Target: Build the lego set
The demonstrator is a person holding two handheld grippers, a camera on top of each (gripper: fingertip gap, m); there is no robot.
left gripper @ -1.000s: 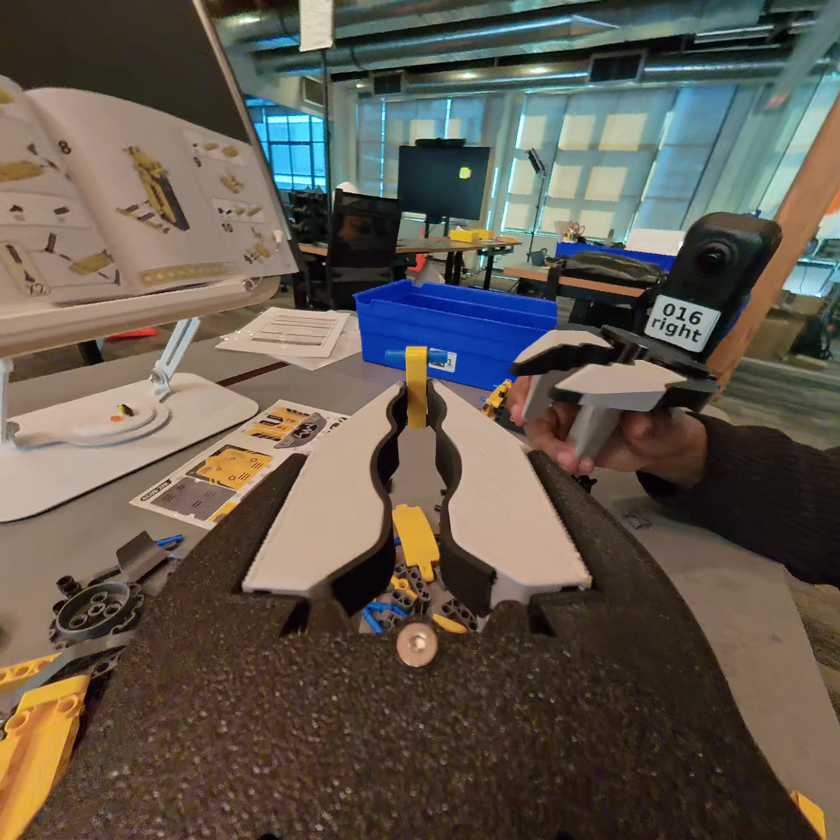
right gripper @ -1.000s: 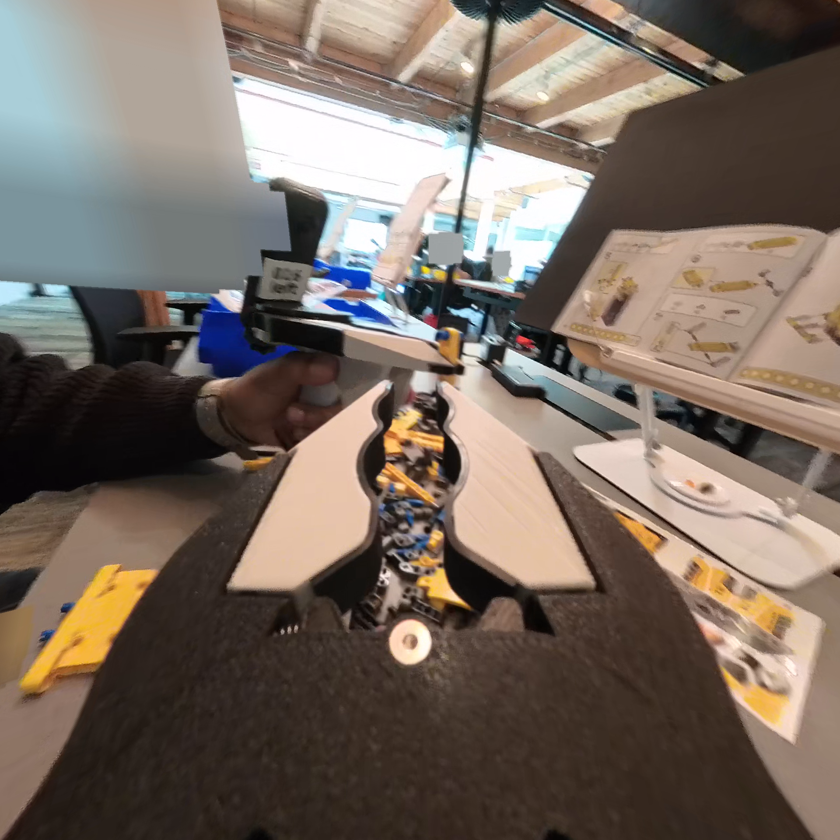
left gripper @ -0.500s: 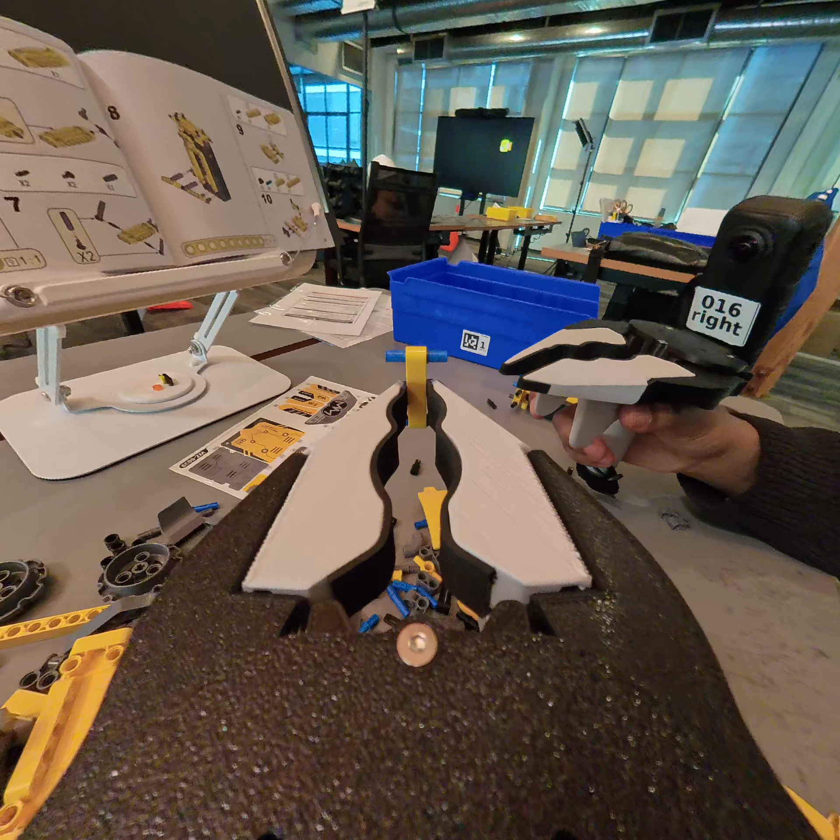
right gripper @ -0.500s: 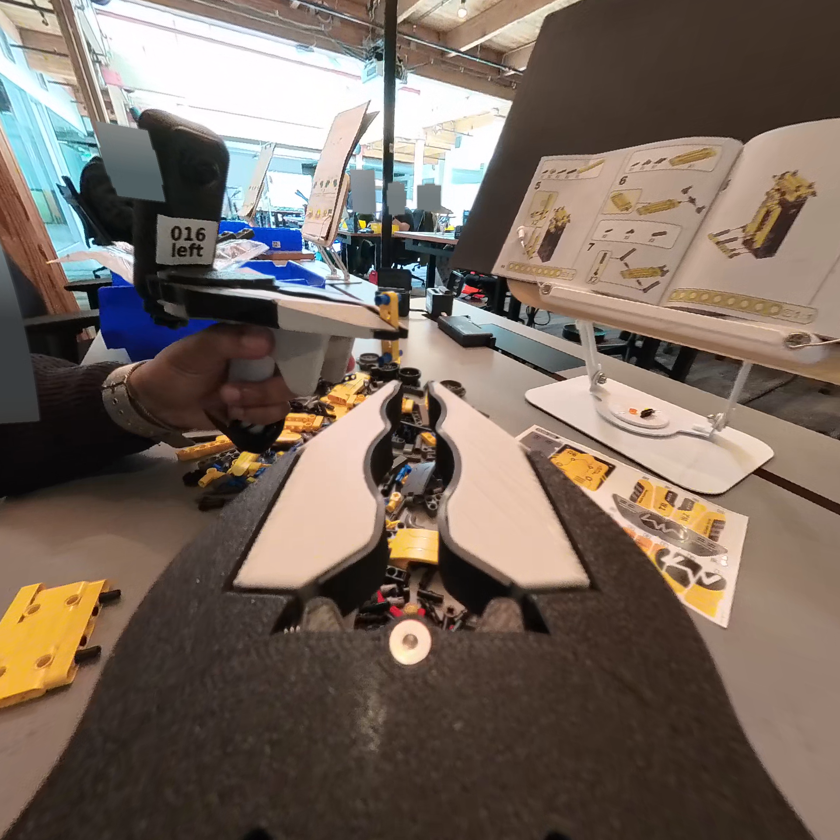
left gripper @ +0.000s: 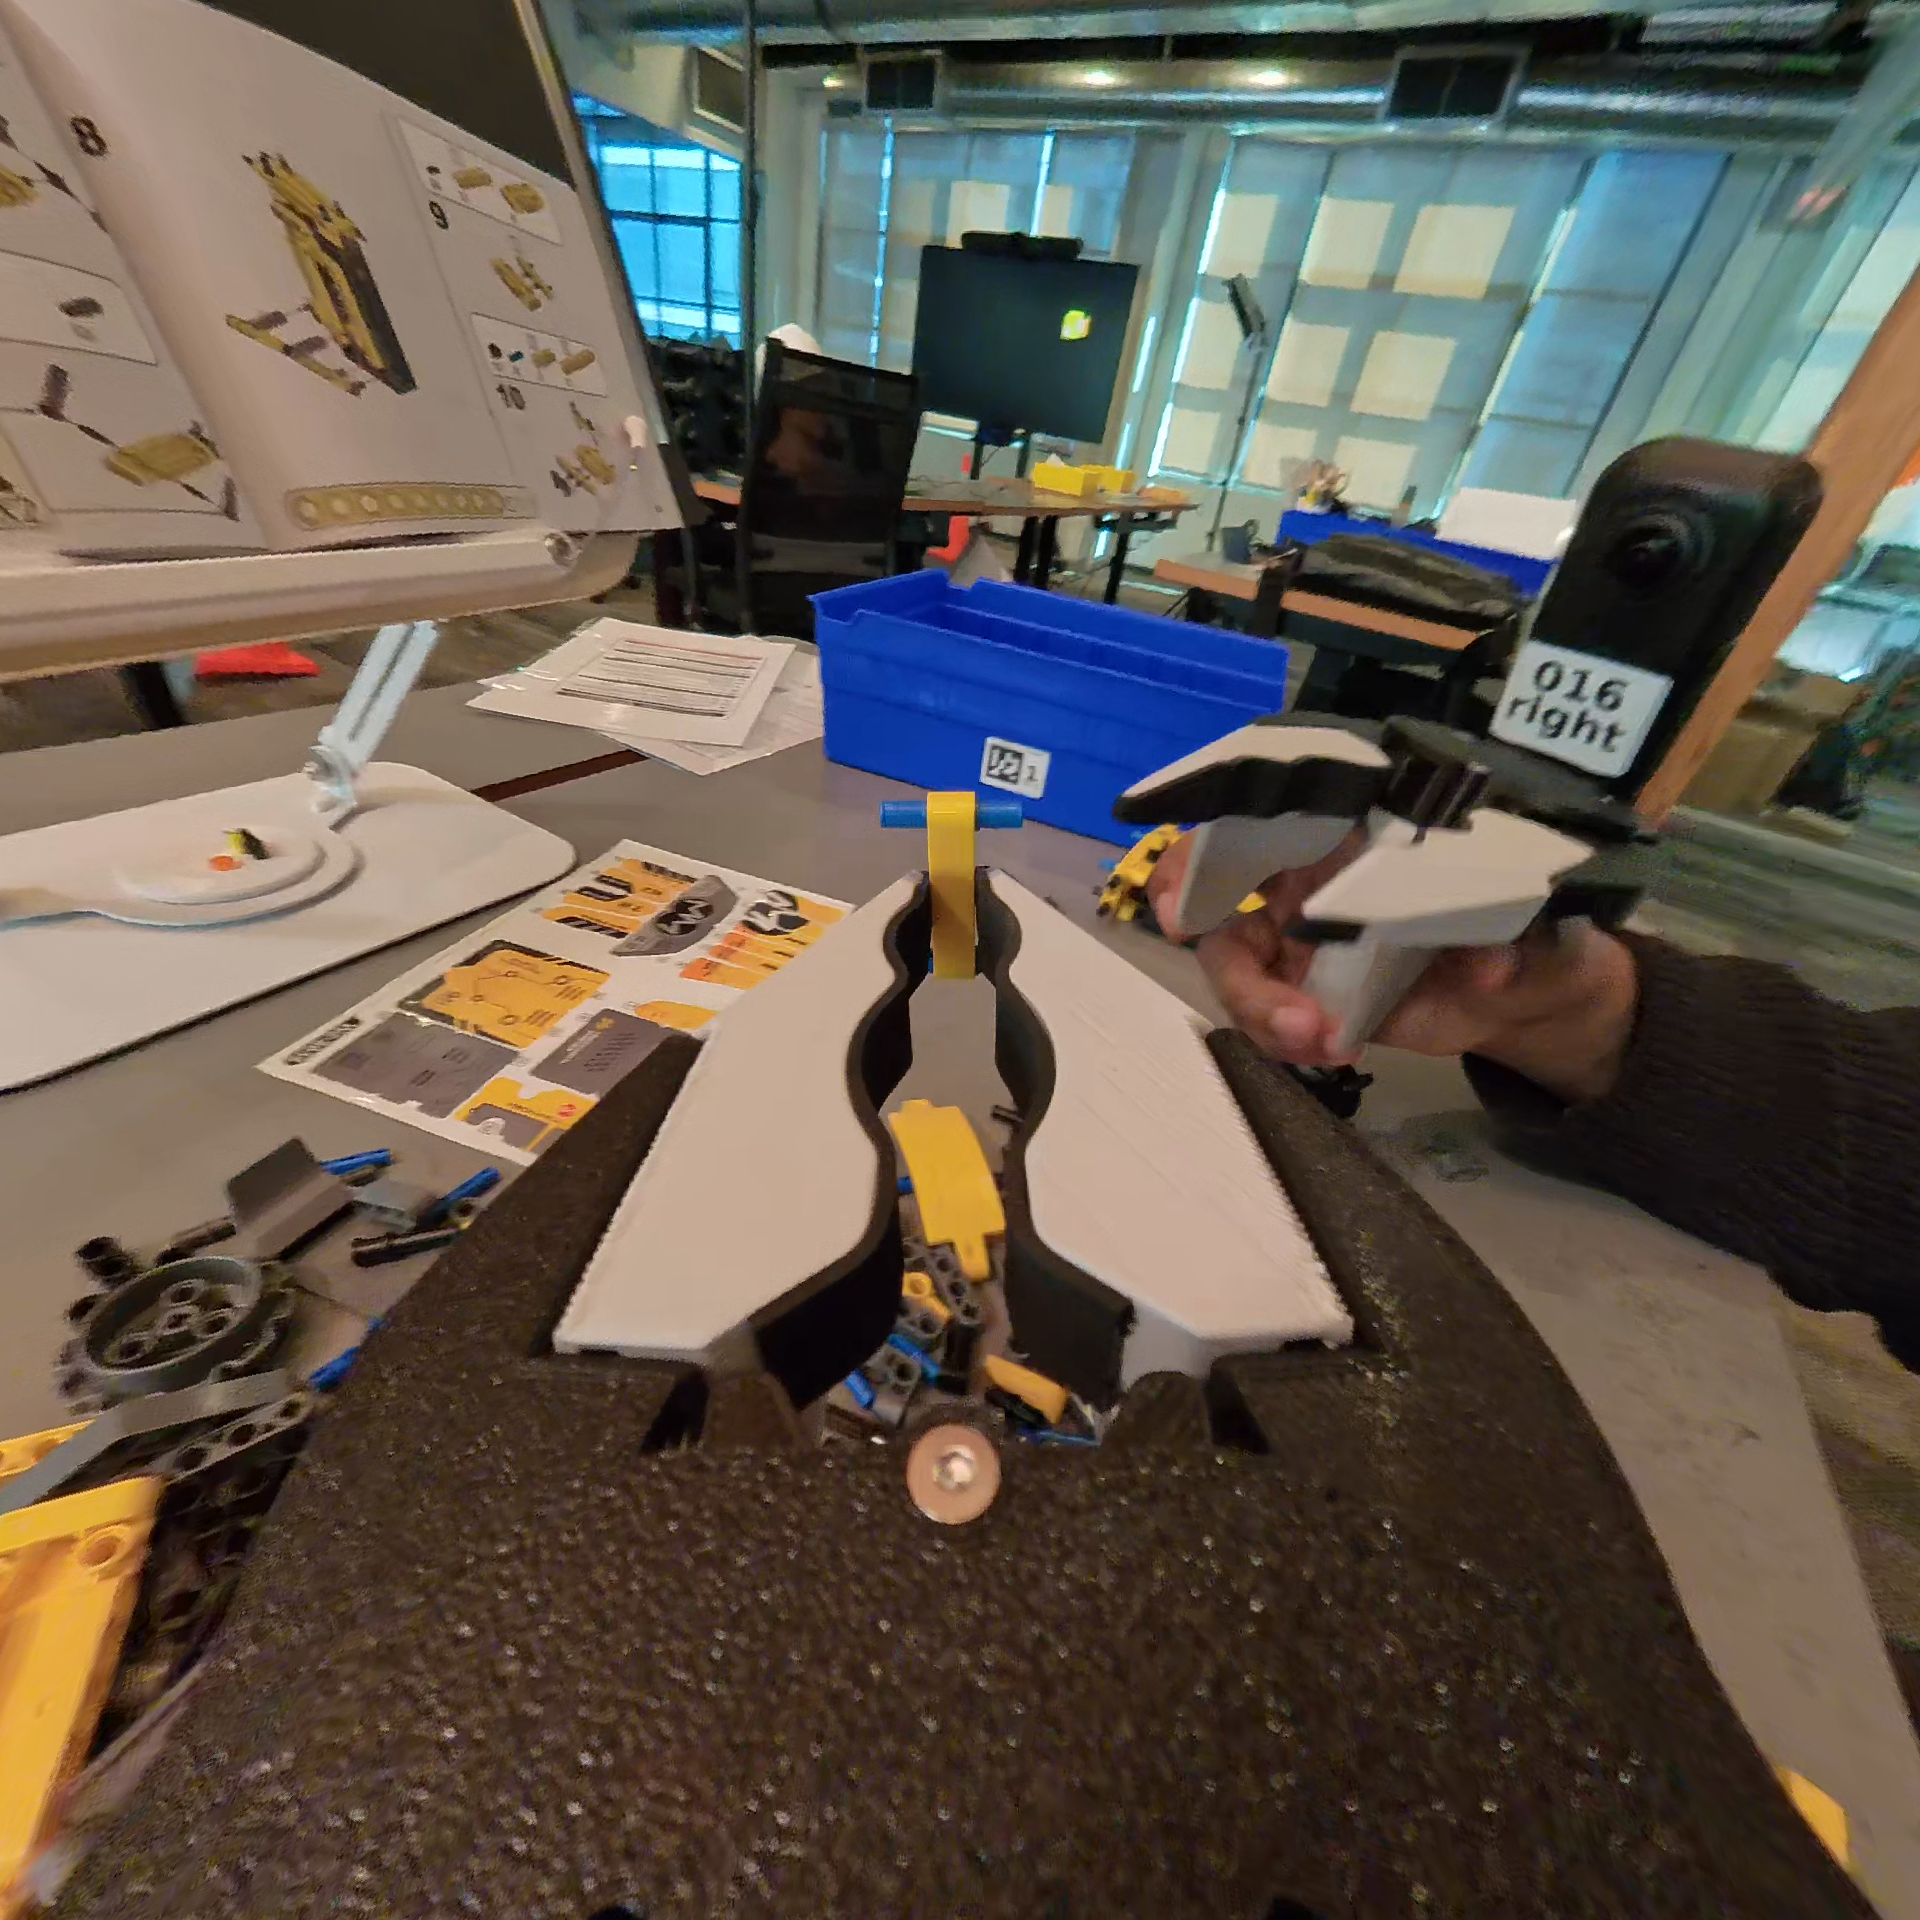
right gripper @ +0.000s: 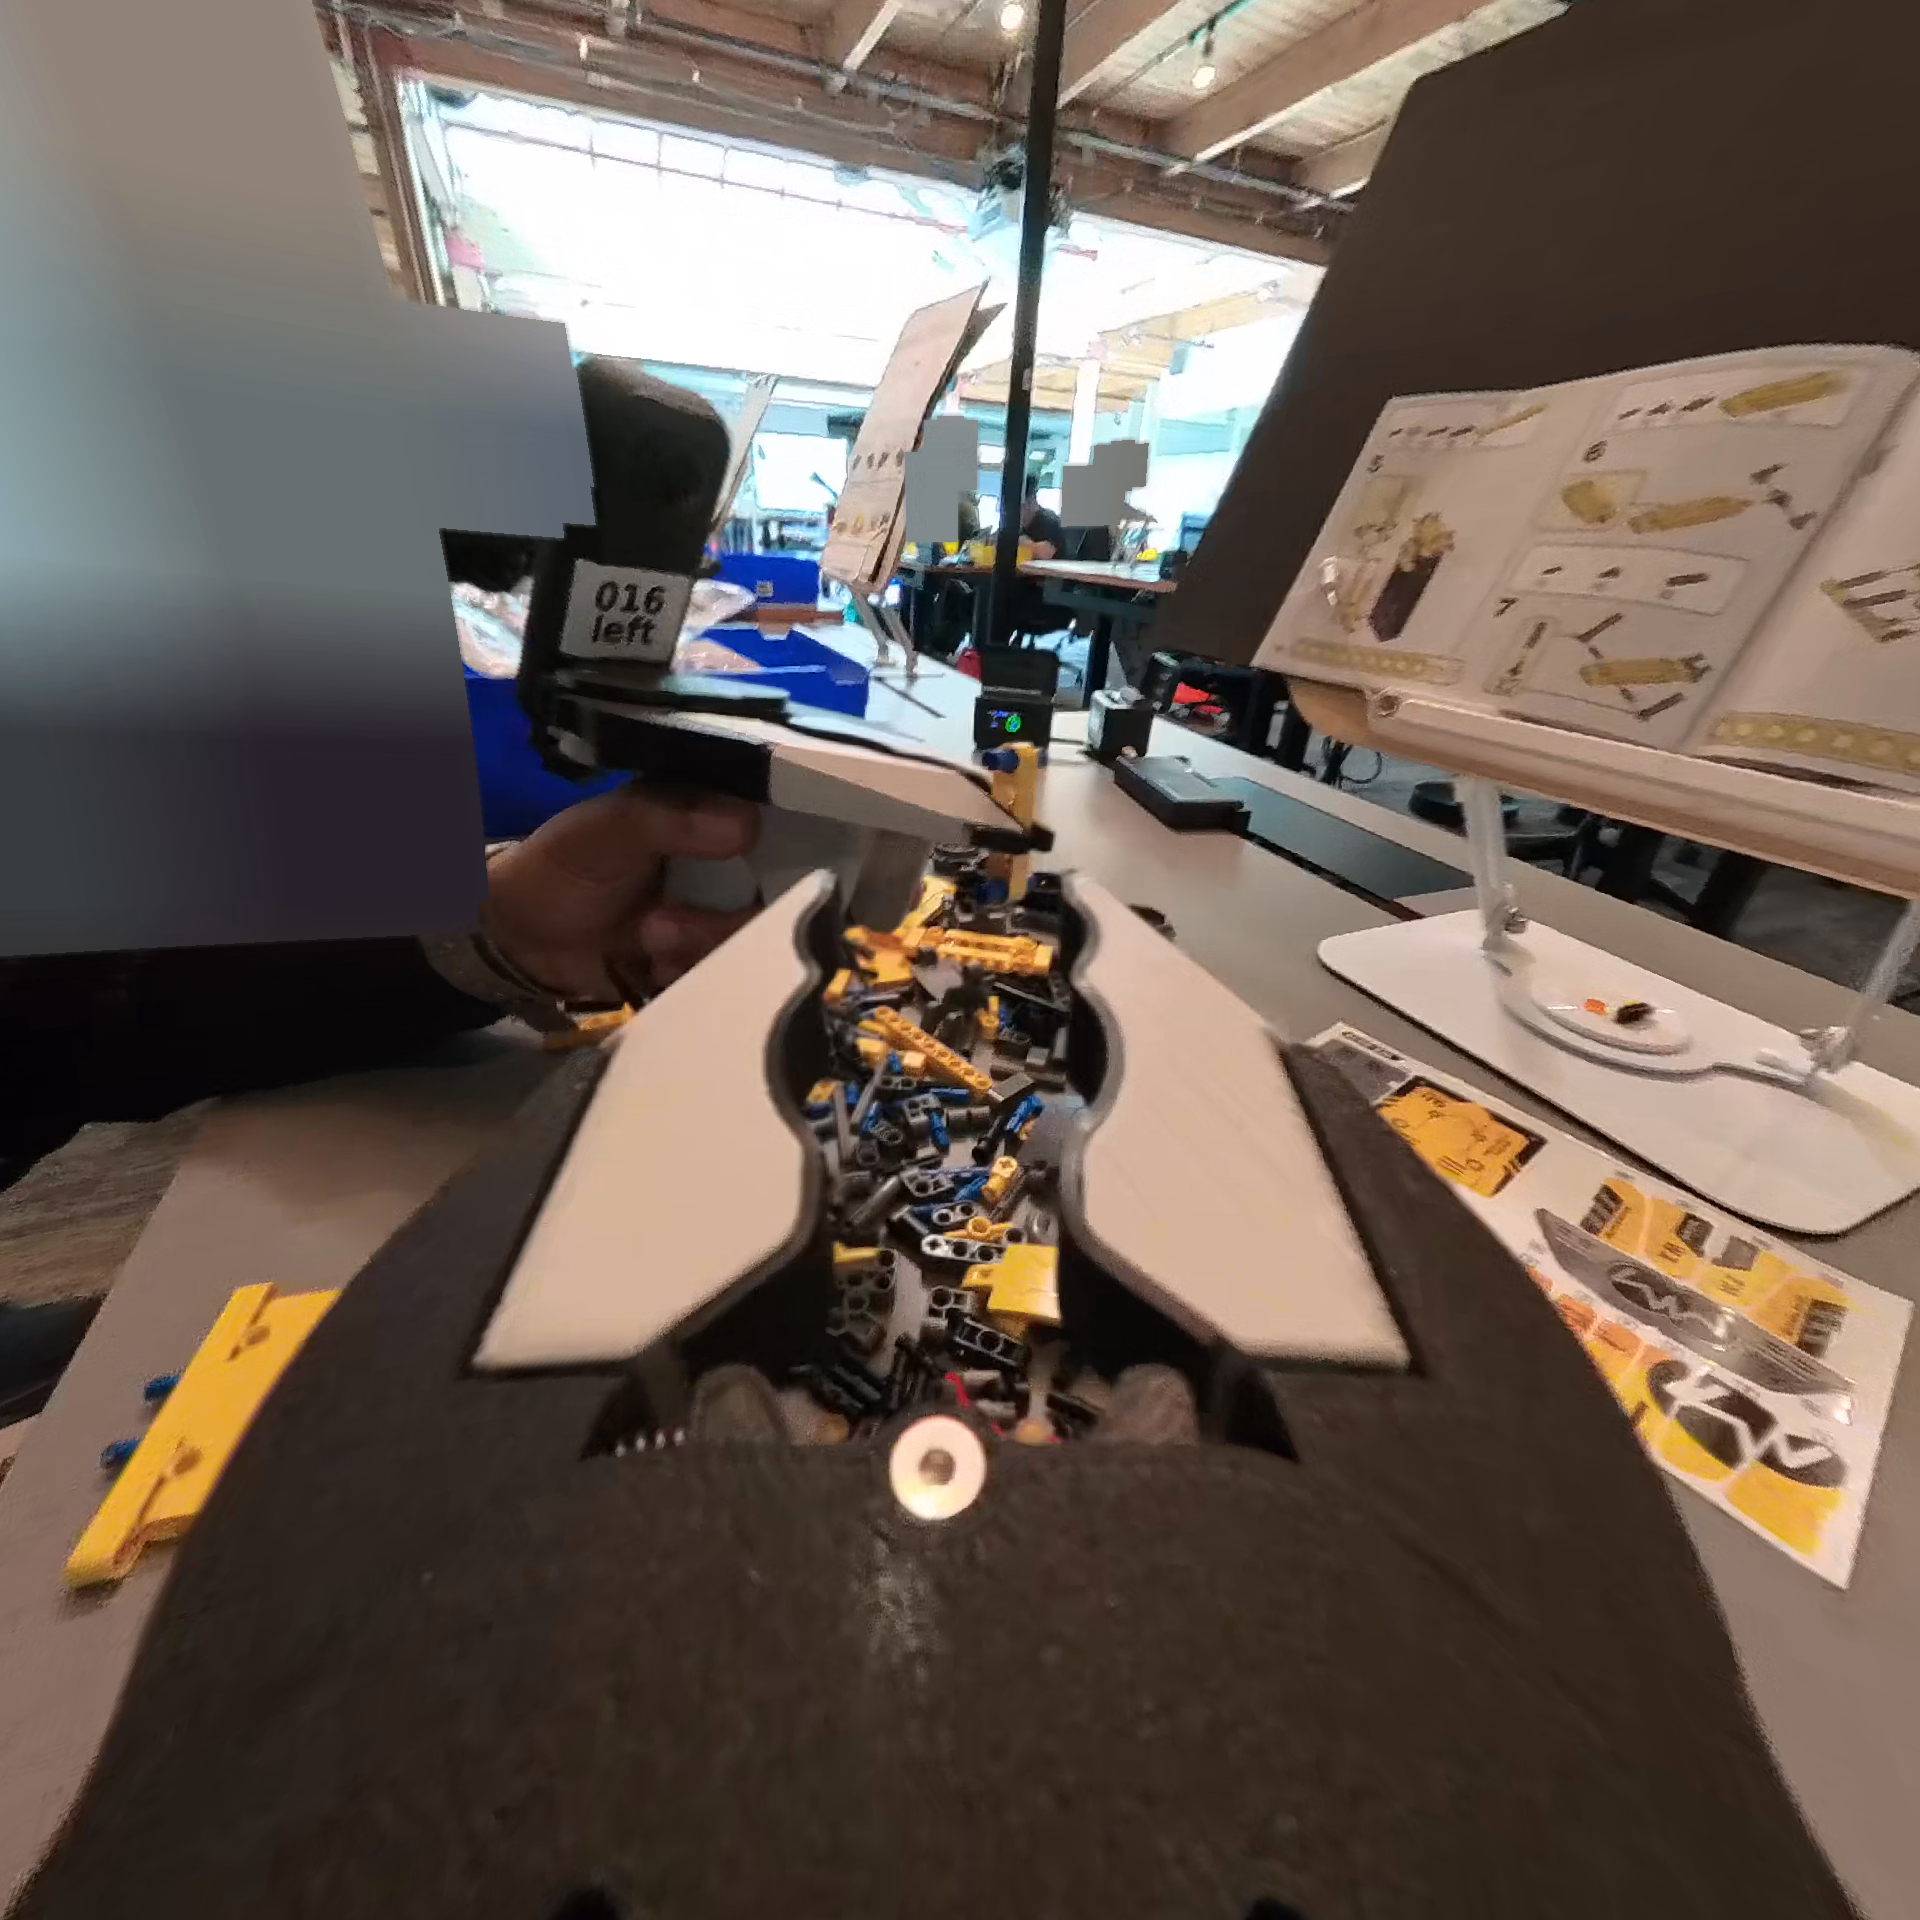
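My left gripper (left gripper: 951,896) is shut on a short yellow beam (left gripper: 952,904) that stands upright between the fingertips, with a blue pin (left gripper: 950,814) crossing its top. It is held above the table. In the right wrist view the left gripper (right gripper: 1003,816) and its yellow beam (right gripper: 1016,779) hang just beyond my right gripper (right gripper: 948,894). The right gripper is open and empty, over a pile of small yellow, black and blue parts (right gripper: 935,1122). It also shows in the left wrist view (left gripper: 1216,862), to the right of the beam, with its jaws apart.
An open instruction booklet (left gripper: 260,312) sits on a white stand (right gripper: 1704,1122). A sticker sheet (left gripper: 551,997) lies flat beside it. A blue bin (left gripper: 1039,665) stands behind. A grey wheel hub (left gripper: 171,1325) and yellow panels (right gripper: 197,1413) lie near the table edge. Across from one pair of fingers to the other is roughly 5 cm. The left tips stand about 20 cm off the grey wheel hub (left gripper: 171,1325).
My right gripper has opened wide and now points at the parts pile under the left gripper. The left gripper still holds the yellow beam, with little movement.
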